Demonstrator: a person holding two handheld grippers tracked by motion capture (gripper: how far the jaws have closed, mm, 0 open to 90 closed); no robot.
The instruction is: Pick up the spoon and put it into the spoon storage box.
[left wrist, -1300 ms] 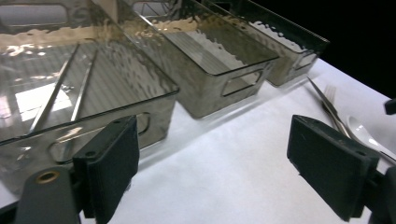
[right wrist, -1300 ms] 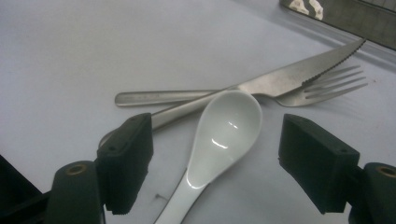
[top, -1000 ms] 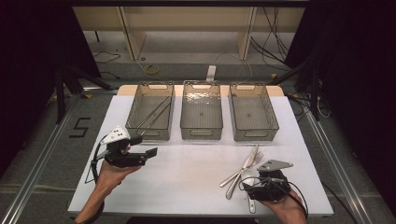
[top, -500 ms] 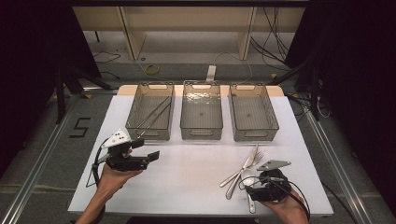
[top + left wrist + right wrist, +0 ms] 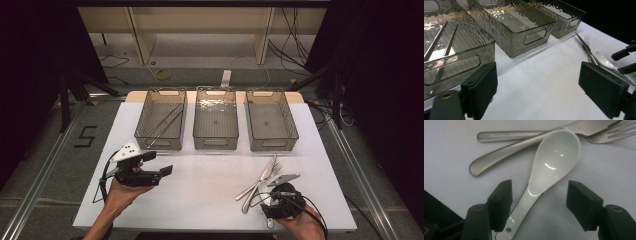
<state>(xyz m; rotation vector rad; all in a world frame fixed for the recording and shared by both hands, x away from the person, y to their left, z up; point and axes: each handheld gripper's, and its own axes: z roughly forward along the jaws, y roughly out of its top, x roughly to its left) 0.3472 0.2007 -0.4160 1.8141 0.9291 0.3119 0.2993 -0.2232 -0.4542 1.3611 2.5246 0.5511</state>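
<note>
A white ceramic spoon [image 5: 551, 162] lies on the white table, bowl up, next to a metal knife [image 5: 496, 160] and a metal fork [image 5: 506, 135]. My right gripper [image 5: 539, 192] points down over the spoon's handle. Its jaws have just been closing and stand on either side of the handle, with the pads clear of it. In the high view that gripper [image 5: 269, 202] is at the front right, at the near end of the cutlery [image 5: 267, 172]. My left gripper [image 5: 162, 175] hovers at the front left, open and with nothing in it.
Three smoky clear bins stand in a row at the back: left [image 5: 158, 145], middle [image 5: 216, 144], right [image 5: 274, 146]. Two thin metal rods [image 5: 165, 124] lie in the left bin. The table's front edge is close to both hands.
</note>
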